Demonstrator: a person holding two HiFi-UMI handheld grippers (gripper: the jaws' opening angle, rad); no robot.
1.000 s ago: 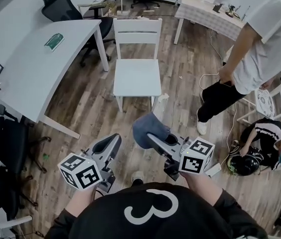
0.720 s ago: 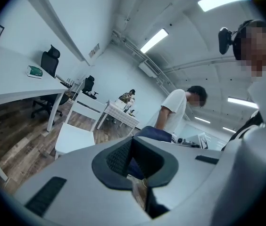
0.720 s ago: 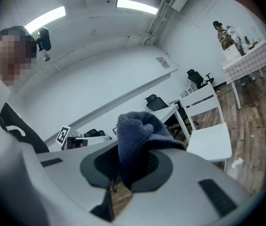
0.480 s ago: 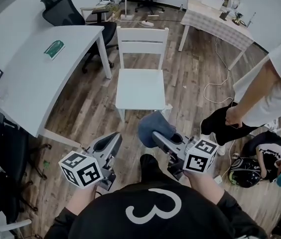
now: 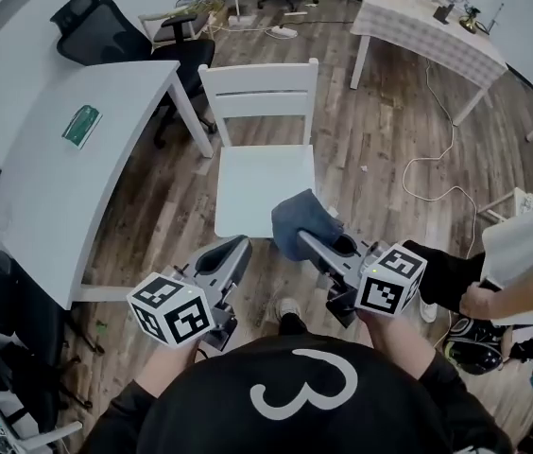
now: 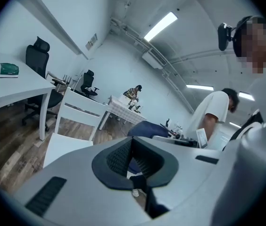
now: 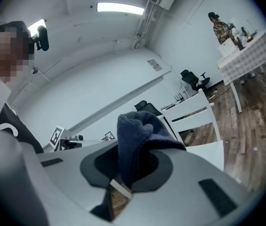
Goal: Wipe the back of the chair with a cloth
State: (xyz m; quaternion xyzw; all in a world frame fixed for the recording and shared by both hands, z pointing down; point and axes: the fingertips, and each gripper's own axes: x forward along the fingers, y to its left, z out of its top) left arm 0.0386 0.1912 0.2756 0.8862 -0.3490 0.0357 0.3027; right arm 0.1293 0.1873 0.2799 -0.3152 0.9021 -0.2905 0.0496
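A: Where's the cloth?

B: The dark blue cloth (image 5: 297, 223) is bunched in the right gripper (image 5: 308, 242). Its jaws are clenched on a fold, and in the right gripper view the cloth rises between them in a rounded lump.

A: And against the chair?

B: From the head view the cloth hangs over the near right corner of the white chair (image 5: 265, 180) seat. I can't tell whether it touches the seat. It is well apart from the chair back (image 5: 259, 91), which stands slatted on the far side of the seat.

A: The other hand?

B: The left gripper (image 5: 232, 253) is held just left of the right one, level with it. It is closed with nothing in it — its own view shows the jaws meeting at the tips, with only the cloth and a shoe showing past them.

A: What's around the chair?

B: It stands on the wood floor (image 5: 380, 149), with its left side near the corner of a white counter (image 5: 49, 187). A small green item (image 5: 81, 124) lies on that counter, and a black office chair (image 5: 106, 31) sits behind its far end. At the far right is a second counter (image 5: 432, 26) with a checked cover. A white cable (image 5: 434, 170) loops across the floor between that counter and the chair. Another person (image 5: 522, 253) is at the right edge — mostly a pale sleeve and a hand.
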